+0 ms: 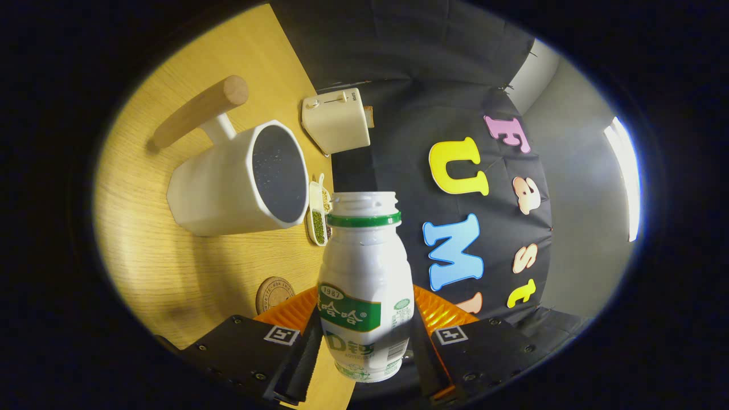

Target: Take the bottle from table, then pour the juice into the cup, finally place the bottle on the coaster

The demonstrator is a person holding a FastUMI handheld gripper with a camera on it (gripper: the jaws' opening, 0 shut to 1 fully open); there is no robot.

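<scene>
Right now my gripper point(364, 347) is clamped on the lower body of the small white plastic bottle with the green collar point(364, 273), both fingers pressing its sides, cap off. It looks light, smooth and a little squeezable, so low on the labelled belly suits it. Beyond sits the round cork coaster point(274, 293), then the white mug-shaped cup with a wooden handle point(239, 182) on the wooden counter point(171, 256).

Wooden table point(171, 267): light grain, beyond the fingers. Cream toaster point(336, 122): far across the table, at its edge against the dark cloth. Small white divided dish point(318, 213): green beans inside, between toaster and fingers.
</scene>
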